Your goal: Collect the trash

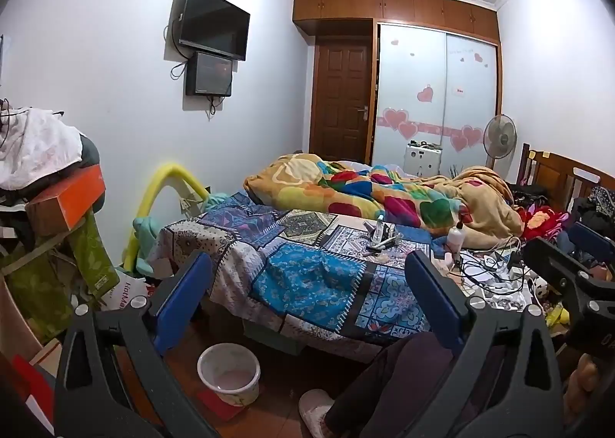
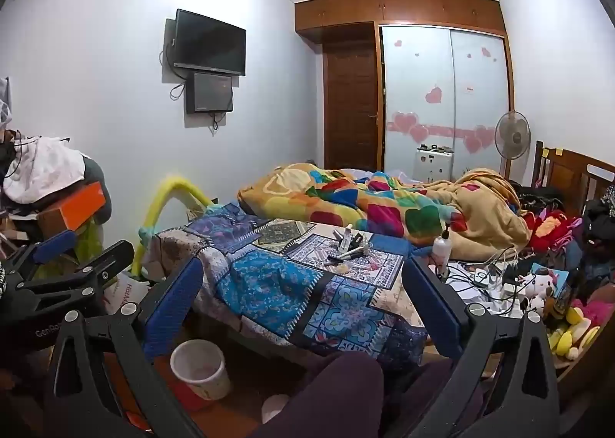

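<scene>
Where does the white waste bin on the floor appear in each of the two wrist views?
Left wrist view: the waste bin stands on the floor at lower centre-left, between the two blue pads, below the patchwork cloth.
Right wrist view: the waste bin is at lower left, just beside the left blue pad.
Shared landmark: the wall television, upper left in both.

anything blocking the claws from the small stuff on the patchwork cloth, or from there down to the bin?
Nothing visible. Both the left claw and right claw are open and empty, with only bare patchwork cloth before the small items. The bin sits open on the floor below the cloth's near edge, unobstructed.
</scene>
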